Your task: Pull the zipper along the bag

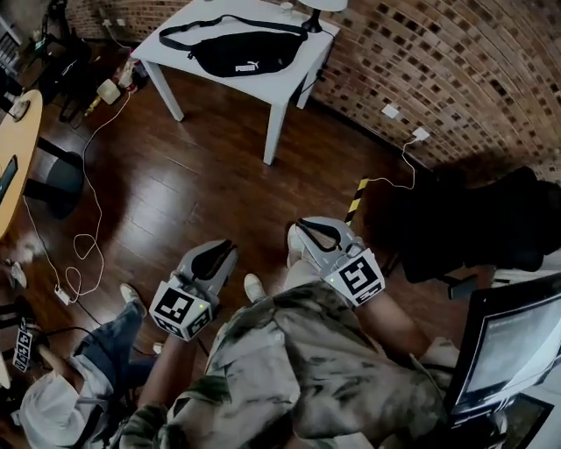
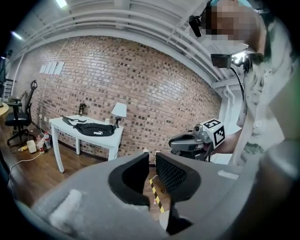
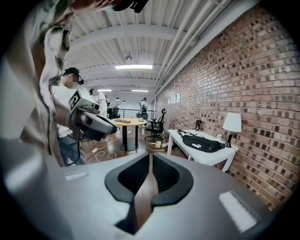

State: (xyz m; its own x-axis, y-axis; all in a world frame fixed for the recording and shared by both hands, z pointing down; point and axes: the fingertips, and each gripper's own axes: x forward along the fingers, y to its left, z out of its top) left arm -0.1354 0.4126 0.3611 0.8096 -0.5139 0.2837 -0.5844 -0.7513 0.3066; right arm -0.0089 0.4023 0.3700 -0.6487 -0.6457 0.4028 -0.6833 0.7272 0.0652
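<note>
Brick-walled room with a dark wood floor [image 1: 193, 175]. The step in hand is, as I'm judging it, only the approach: the person is standing well apart from the work with both tools held low by the waist.

Left to right in the head view:
- A round table [image 1: 13, 149] is showing at the left edge, with a white cable [image 1: 83, 245] trailing over the floor beside it.
- The white table [image 1: 162, 44] is standing against the wall, carrying the black bag [image 1: 245, 53], which is lying flat along the tabletop with its strap looping out at the left end.
- A lamp [image 1: 316, 9] is standing on the same table just beside the bag's right end.
- The left tongs [image 1: 219, 253] are pointing toward the table, tips apart with a clear gap and nothing between them.
- The right tongs [image 1: 308, 231] are pointing the same way, tips meeting and gripping nothing.
- A monitor [image 1: 517, 342] is sitting at the far right.

Doing it well probably means:
- walking up until the bag is within reach
- finding the zipper pull, which is too small to make out from here
- pinning the bag near one end with one tool so it is not sliding on the smooth top
- pinching only the pull tab with the other
- dragging in line with the zipper, not lifting

Counts: one bag, one white table, one lamp, one round table, one monitor, two tongs.
</note>
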